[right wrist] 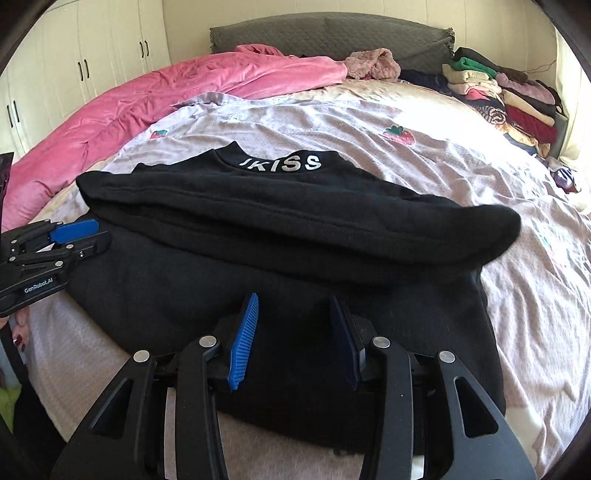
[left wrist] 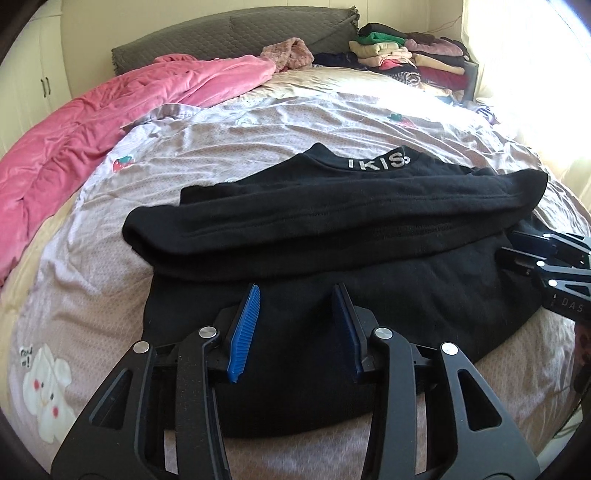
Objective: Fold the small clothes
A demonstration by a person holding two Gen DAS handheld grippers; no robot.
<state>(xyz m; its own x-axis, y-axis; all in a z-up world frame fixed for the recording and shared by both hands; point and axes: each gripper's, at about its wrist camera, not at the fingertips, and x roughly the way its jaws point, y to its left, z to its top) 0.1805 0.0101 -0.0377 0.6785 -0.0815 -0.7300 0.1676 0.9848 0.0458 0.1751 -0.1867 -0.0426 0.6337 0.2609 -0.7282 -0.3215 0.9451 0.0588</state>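
A black sweater (left wrist: 332, 221) with the white letters IKISS on its collar lies flat on the bed, collar away from me, its sleeves folded across the chest. My left gripper (left wrist: 295, 291) hovers over the sweater's lower left part, open, nothing pinched between its blue pads (left wrist: 245, 328). From the right edge of the left wrist view, the right gripper (left wrist: 517, 245) reaches over the sweater's side. In the right wrist view the sweater (right wrist: 295, 221) fills the middle. My right gripper (right wrist: 293, 299) stands open above its lower part, and the left gripper (right wrist: 92, 232) shows at the left.
A pale sheet (left wrist: 258, 133) printed with strawberries covers the bed. A pink quilt (left wrist: 110, 122) is bunched along the left. Stacked folded clothes (left wrist: 406, 55) sit at the far right by the grey headboard (left wrist: 229, 33). White wardrobe doors (right wrist: 92, 55) stand behind.
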